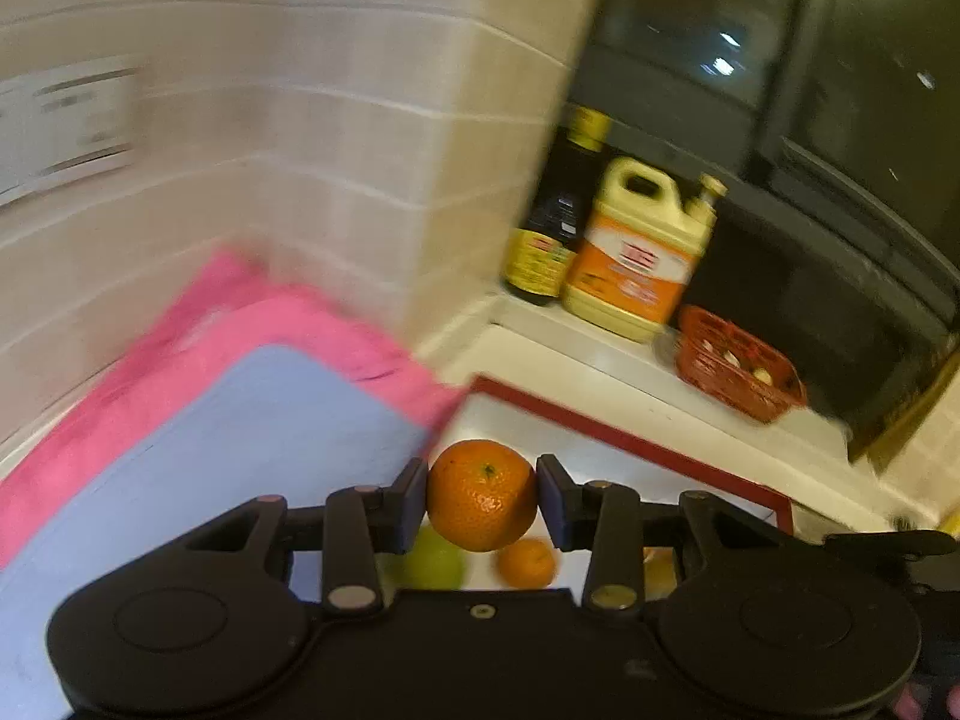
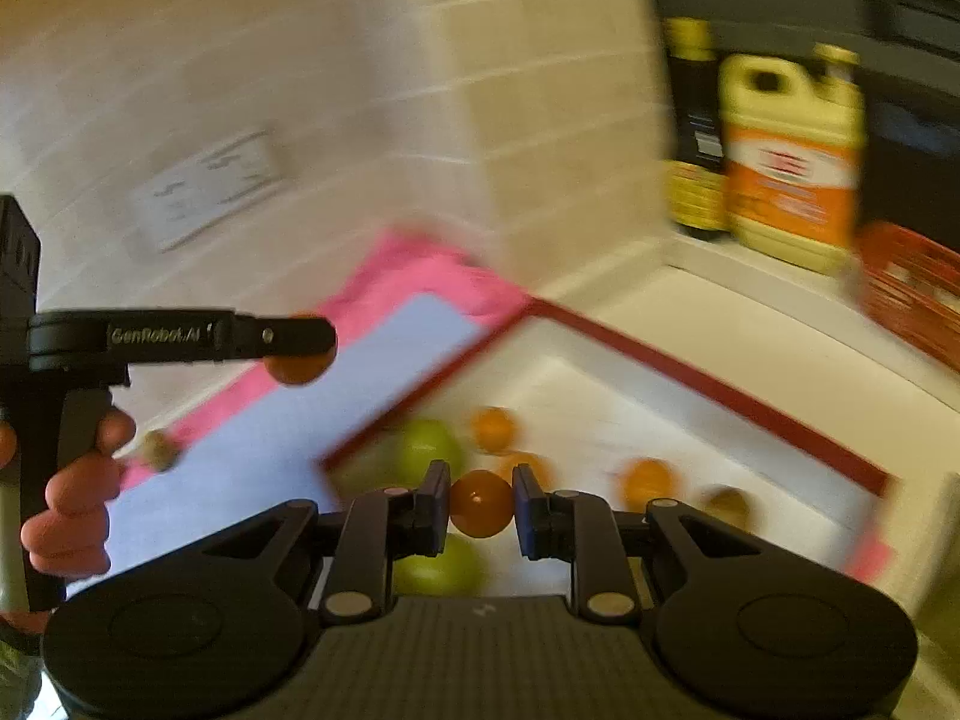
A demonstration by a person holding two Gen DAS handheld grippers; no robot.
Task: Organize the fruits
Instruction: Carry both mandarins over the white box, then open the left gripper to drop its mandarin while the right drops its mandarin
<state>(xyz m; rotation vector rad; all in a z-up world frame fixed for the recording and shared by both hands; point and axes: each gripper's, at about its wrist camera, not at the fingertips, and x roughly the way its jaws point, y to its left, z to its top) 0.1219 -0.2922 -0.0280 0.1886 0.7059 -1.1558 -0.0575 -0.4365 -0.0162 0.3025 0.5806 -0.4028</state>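
You are gripping a mandarin [image 1: 482, 495] in your left tool [image 1: 482, 501], its two blue pads pressing against the fruit's sides and holding it up above the white tray with the red rim [image 1: 630, 441]. Under it, a green fruit [image 1: 433, 561] and a small orange fruit [image 1: 527, 563] are lying in the tray, both blurred.

Your right tool [image 2: 480, 507] is pinching a smooth orange-brown round fruit [image 2: 480, 503] between its pads, over the same tray [image 2: 714, 387]. Two green fruits [image 2: 429, 447] [image 2: 441, 567], several small orange fruits [image 2: 493, 429] [image 2: 648, 480] and a brownish one [image 2: 729, 504] are sitting in the tray around it. In the right wrist view your left tool [image 2: 297, 345] is showing from the side with its mandarin [image 2: 298, 367] poking out below the finger, hanging above the pale blue board [image 2: 288, 444] that is lying on a pink cloth [image 2: 414, 270] beside the tray.

At the back of the bench [image 1: 606, 354], a dark sauce bottle [image 1: 552, 222], a yellow jug with an orange label [image 1: 642, 252] and a red basket [image 1: 735, 366] are standing in a row.
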